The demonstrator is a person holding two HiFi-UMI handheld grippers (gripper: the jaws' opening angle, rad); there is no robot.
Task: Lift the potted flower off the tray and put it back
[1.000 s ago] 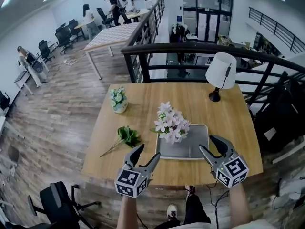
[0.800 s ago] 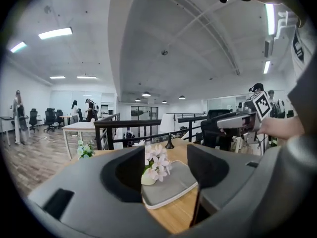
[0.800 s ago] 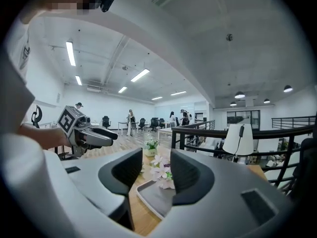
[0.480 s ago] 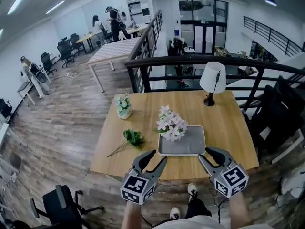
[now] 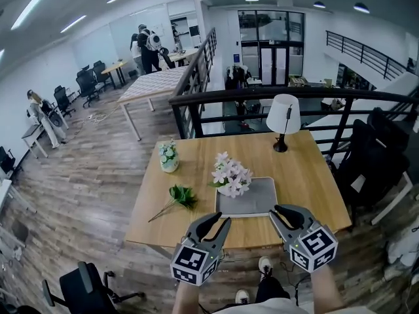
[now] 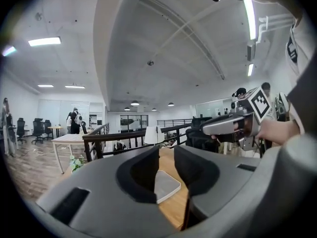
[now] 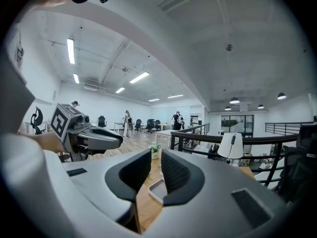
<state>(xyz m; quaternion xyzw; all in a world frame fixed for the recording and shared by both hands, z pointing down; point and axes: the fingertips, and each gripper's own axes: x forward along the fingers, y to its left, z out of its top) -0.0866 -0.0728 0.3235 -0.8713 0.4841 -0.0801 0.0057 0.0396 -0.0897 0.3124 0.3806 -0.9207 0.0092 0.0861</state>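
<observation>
The potted flower (image 5: 230, 176), white and pink blooms in a pale pot, stands on the left part of the grey tray (image 5: 255, 201) on the wooden table. Both grippers hover off the table's near edge, short of the tray and touching nothing. My left gripper (image 5: 219, 221) is left of the tray's front, its jaws closing with nothing between them; the tray (image 6: 166, 185) shows through their gap. My right gripper (image 5: 281, 210) is off the tray's front right corner, its jaws also closing on nothing, and the tray (image 7: 154, 190) shows below them.
A white table lamp (image 5: 283, 116) stands at the table's far right. A small vase of flowers (image 5: 168, 156) sits at the far left and a green sprig (image 5: 177, 197) lies on the near left. A black railing (image 5: 262, 97) runs behind the table, and an office chair (image 5: 78, 285) is at lower left.
Both grippers have drawn back from the tray toward me and risen, and their jaws have narrowed. The table looks smaller and farther off. The flower has stayed on the tray.
</observation>
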